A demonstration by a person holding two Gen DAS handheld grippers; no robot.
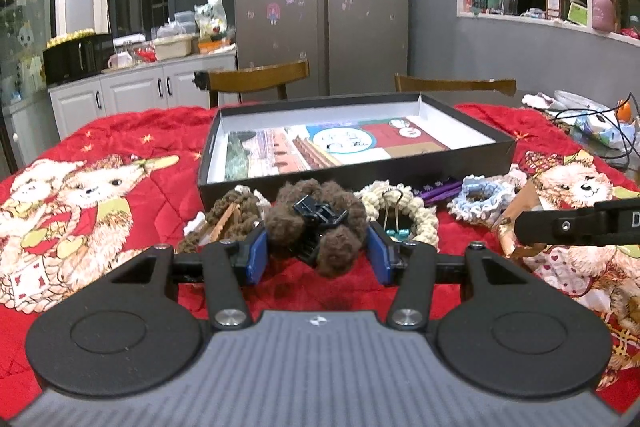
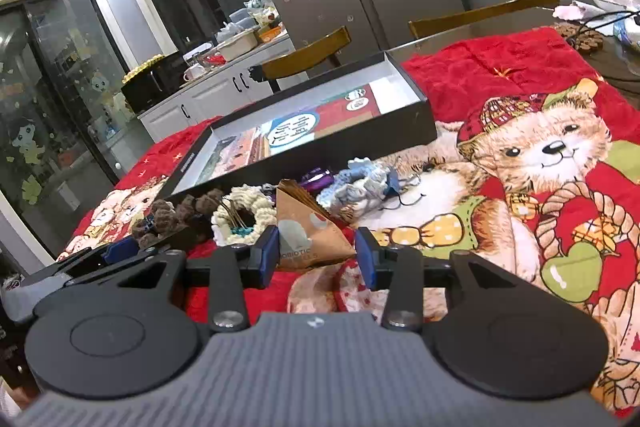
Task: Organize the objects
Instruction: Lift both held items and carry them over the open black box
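Note:
A row of small objects lies on the red quilt in front of a shallow black box (image 1: 472, 151). My left gripper (image 1: 318, 253) is open, its blue pads on either side of a brown fuzzy scrunchie (image 1: 340, 211) that carries a black hair claw (image 1: 318, 213). My right gripper (image 2: 316, 259) is open around a brown paper sachet (image 2: 312, 231), also seen in the left wrist view (image 1: 516, 215). A cream crocheted scrunchie (image 1: 416, 207) with a binder clip, a blue-white scrunchie (image 1: 480, 195), a purple item (image 1: 438, 187) and a brown scrunchie with a wooden peg (image 1: 232, 215) lie alongside.
The box (image 2: 416, 107) holds flat printed cards. Two wooden chairs (image 1: 260, 77) stand beyond the table. Cables, a plate and packets sit at the far right (image 1: 600, 131). The bear-print quilt (image 1: 100, 195) covers the table. A fridge and kitchen counter stand behind.

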